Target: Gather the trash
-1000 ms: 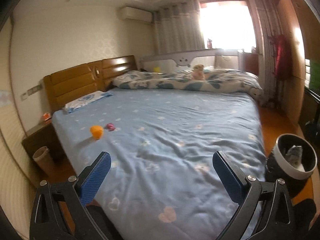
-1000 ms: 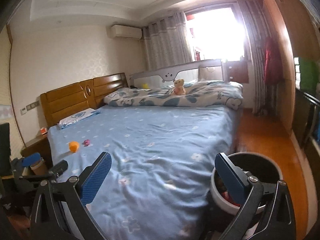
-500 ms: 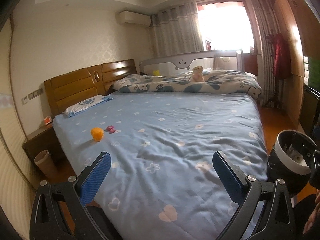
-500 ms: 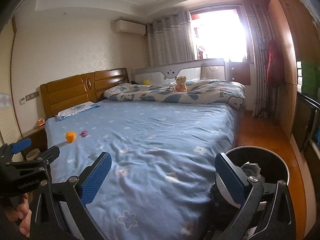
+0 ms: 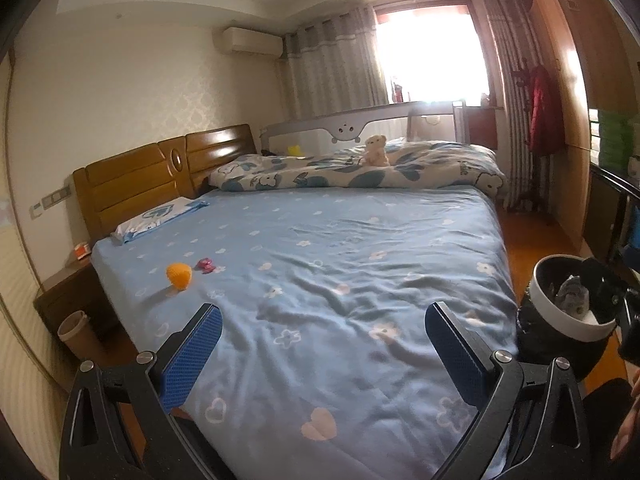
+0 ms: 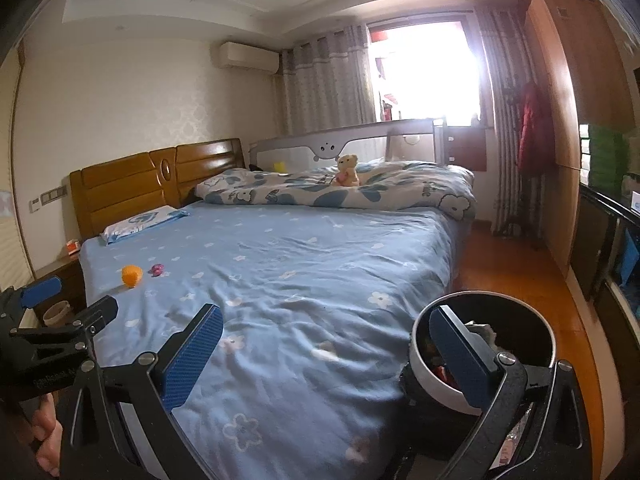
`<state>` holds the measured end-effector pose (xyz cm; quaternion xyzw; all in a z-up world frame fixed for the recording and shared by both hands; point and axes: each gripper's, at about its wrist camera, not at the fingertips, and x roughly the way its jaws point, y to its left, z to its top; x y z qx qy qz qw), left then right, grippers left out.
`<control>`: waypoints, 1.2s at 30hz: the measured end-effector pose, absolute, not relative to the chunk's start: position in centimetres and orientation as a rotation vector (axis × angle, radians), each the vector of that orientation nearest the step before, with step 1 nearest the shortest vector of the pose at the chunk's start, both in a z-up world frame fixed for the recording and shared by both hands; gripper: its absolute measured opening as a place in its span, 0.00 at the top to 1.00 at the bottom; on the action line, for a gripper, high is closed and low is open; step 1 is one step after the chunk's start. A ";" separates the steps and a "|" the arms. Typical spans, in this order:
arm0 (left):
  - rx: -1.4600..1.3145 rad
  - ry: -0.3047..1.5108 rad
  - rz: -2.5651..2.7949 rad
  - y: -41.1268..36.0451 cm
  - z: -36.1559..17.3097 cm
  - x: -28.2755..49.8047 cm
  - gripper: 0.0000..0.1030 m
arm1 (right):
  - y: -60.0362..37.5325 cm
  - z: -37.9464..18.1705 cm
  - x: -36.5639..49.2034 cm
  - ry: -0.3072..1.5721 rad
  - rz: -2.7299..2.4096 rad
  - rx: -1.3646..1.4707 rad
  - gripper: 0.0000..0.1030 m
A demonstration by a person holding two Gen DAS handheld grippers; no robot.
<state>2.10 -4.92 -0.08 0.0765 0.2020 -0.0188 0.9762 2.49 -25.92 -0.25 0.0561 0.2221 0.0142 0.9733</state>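
An orange peel (image 5: pixel 179 275) (image 6: pixel 132 275) and a small pink wrapper (image 5: pixel 207 265) (image 6: pixel 157 269) lie on the blue bed sheet (image 5: pixel 340 280) (image 6: pixel 300 272) near the headboard side. A black bin with a white rim (image 5: pixel 568 320) (image 6: pixel 484 356) stands on the floor at the bed's foot corner, with crumpled trash inside. My left gripper (image 5: pixel 322 344) is open and empty above the near bed edge, well short of the peel. My right gripper (image 6: pixel 326 350) is open and empty, its right finger over the bin's rim. In the right wrist view the left gripper (image 6: pixel 52 312) shows at the far left.
A folded duvet (image 5: pixel 360 170) with a teddy bear (image 5: pixel 376 151) lies along the bed's far side. A pillow (image 5: pixel 160 216) rests by the wooden headboard (image 5: pixel 160 176). A nightstand (image 5: pixel 68 300) and a paper cup (image 5: pixel 72 330) stand left. The wardrobe (image 5: pixel 568 120) lines the right wall.
Both views have risen and tilted slightly, so the bed sits lower and farther off. The left gripper has come further into the right wrist view. Both stay open.
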 end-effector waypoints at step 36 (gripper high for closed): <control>0.151 0.407 -0.060 -4.9 -0.3 1.1 0.00 | -25.9 -0.7 1.9 0.478 0.019 0.104 0.00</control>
